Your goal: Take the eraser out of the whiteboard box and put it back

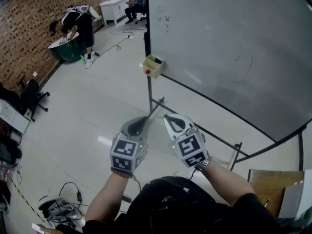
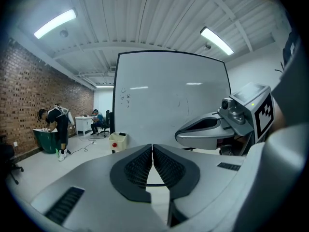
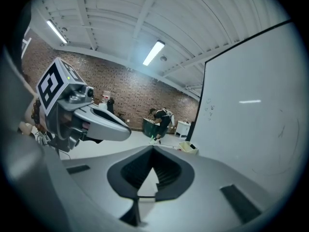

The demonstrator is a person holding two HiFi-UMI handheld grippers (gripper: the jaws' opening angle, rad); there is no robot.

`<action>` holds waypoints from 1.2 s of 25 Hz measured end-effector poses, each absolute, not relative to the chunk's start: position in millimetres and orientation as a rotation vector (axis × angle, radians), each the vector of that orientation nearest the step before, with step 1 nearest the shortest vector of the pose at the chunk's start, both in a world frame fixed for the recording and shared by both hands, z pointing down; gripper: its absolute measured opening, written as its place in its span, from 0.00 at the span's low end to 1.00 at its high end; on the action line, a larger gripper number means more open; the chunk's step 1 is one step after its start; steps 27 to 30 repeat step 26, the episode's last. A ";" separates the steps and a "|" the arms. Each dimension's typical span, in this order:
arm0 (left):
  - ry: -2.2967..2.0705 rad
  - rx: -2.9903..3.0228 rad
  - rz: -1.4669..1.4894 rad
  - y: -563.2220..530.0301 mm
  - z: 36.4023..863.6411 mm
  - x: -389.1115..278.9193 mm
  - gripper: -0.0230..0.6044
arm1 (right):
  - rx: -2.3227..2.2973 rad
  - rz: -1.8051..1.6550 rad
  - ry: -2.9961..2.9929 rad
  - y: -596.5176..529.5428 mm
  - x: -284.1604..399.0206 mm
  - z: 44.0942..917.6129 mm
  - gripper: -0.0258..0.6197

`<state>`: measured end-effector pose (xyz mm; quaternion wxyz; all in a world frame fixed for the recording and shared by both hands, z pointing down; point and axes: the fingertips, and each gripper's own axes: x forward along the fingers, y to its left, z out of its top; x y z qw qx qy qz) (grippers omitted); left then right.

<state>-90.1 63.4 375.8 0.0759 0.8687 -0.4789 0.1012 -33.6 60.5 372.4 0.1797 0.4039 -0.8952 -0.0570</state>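
Note:
A small cream box (image 1: pixel 154 66) with a red dot hangs at the lower left corner of the big whiteboard (image 1: pixel 229 43). A dark object (image 1: pixel 157 60) lies in its open top. The box also shows far ahead in the left gripper view (image 2: pixel 118 141) and in the right gripper view (image 3: pixel 189 147). Both grippers are held side by side well short of the box, pointing towards it. My left gripper (image 1: pixel 140 124) is shut with nothing between its pads (image 2: pixel 140 166). My right gripper (image 1: pixel 173 122) is shut and empty too, beside the left gripper (image 3: pixel 91 122).
The whiteboard stand's black legs (image 1: pixel 161 104) cross the floor just ahead of the grippers. A person (image 1: pixel 80 23) bends over a green bin (image 1: pixel 66 48) at the back left, and another sits at a white desk (image 1: pixel 114 6). Cables (image 1: pixel 63 206) lie at lower left, cardboard (image 1: pixel 265 186) at lower right.

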 end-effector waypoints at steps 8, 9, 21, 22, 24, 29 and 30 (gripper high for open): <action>-1.477 2.581 0.310 69.0 378.8 -82.7 0.05 | 1.100 -0.136 -2.570 66.4 -28.5 372.7 0.08; -1.481 2.578 0.312 68.7 379.1 -80.4 0.05 | 1.096 -0.133 -2.574 65.7 -26.5 372.4 0.08; -1.519 2.548 0.344 62.5 383.9 -53.1 0.05 | 1.057 -0.107 -2.603 56.8 -0.4 372.8 0.08; -1.520 2.547 0.347 61.7 384.7 -51.0 0.05 | 1.055 -0.105 -2.604 55.9 1.7 373.4 0.08; -1.523 2.546 0.351 60.1 385.3 -47.0 0.05 | 1.053 -0.103 -2.606 54.3 5.8 374.4 0.08; -1.525 2.545 0.355 58.4 385.6 -43.2 0.05 | 1.051 -0.103 -2.609 52.6 9.7 375.1 0.08; -1.525 2.545 0.355 58.4 385.6 -43.2 0.05 | 1.051 -0.103 -2.609 52.6 9.7 375.1 0.08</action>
